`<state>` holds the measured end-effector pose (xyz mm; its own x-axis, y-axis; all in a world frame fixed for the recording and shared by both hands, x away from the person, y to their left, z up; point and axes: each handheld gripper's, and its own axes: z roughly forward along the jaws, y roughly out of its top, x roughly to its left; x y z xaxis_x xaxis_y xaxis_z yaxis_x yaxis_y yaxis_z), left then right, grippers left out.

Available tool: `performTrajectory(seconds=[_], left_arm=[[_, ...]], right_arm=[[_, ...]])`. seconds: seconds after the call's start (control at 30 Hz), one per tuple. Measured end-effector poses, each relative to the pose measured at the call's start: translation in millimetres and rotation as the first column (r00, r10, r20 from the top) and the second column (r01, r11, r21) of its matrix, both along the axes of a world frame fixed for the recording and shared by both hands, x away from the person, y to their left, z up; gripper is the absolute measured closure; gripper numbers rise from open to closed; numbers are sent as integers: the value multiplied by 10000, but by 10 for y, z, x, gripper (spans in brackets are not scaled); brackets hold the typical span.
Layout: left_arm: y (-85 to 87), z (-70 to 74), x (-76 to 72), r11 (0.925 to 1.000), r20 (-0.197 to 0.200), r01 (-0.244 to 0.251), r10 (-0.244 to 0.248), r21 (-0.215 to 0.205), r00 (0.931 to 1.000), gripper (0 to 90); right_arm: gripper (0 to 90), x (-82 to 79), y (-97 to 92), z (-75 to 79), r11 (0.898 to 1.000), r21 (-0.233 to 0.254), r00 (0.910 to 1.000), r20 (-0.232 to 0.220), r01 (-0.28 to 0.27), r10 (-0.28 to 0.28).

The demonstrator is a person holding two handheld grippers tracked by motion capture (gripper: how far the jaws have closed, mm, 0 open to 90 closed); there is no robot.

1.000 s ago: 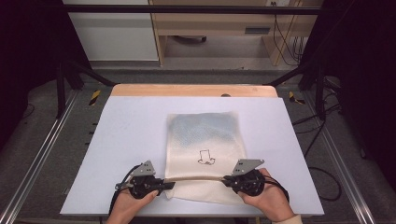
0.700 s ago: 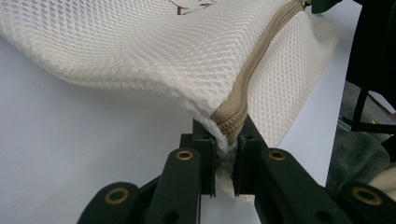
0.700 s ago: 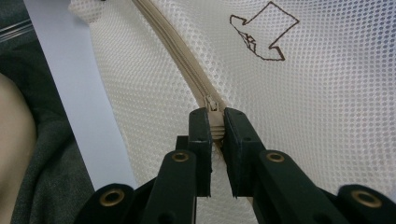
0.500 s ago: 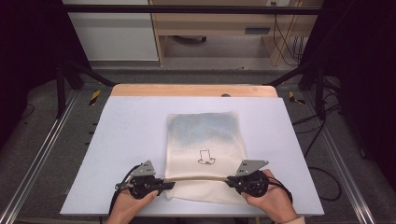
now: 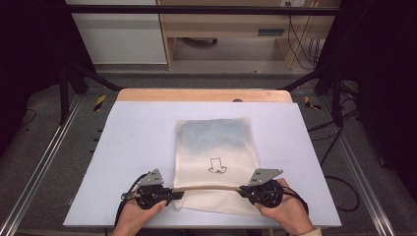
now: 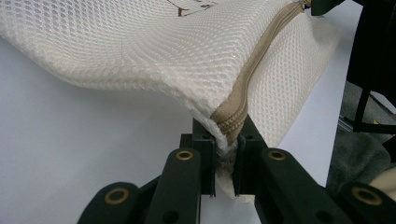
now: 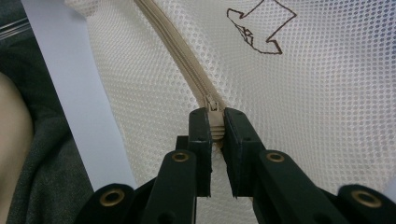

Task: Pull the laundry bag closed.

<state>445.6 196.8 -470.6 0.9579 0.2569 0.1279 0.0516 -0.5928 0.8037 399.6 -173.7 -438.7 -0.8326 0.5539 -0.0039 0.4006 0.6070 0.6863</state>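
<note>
A: High view first, biggest thing?

B: One white table (image 5: pixel 137 147), wood strip along far edge. Both grippers sit at its near edge, a hand on each.

A: Next?

B: One cream mesh bag (image 5: pixel 216 147), flat on the table, lying btwn the two grippers and stretching away from them toward the far edge. Bluish patch shows thru the mesh at the far end. One small dark outline drawing (image 5: pixel 216 166) printed on it, just beyond the line btwn the grippers.

A: Zipper?

B: One tan zipper (image 5: pixel 206 188), running straight from left gripper (image 5: pixel 173 193) to right gripper (image 5: pixel 243 190), across the bag's near end.

A: Left gripper state?

B: Left gripper view: jaws pinched on the bag's corner at the zipper's end (image 6: pixel 227 126); fabric bunched btwn them, corner lifted off the table, mesh sagging away to the side.

A: Right one?

B: Right gripper view: jaws clamped on the zipper pull (image 7: pixel 213 122), slider just past the tips. Zipper teeth look closed beyond it. Drawing sits ahead and to the side of the jaws.

A: Count?

B: 1 table, 1 bag, 1 zipper, 1 pull, 2 grippers, 2 hands.
</note>
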Motion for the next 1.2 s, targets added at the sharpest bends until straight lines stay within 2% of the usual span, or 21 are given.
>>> performTrajectory(seconds=[1.2], left_arm=[[2, 9, -8, 10000, 20, -55, 55, -45, 10000, 819]], right_arm=[[822, -16, -73, 5, 9999, -17, 9999, 52, 134, -133]])
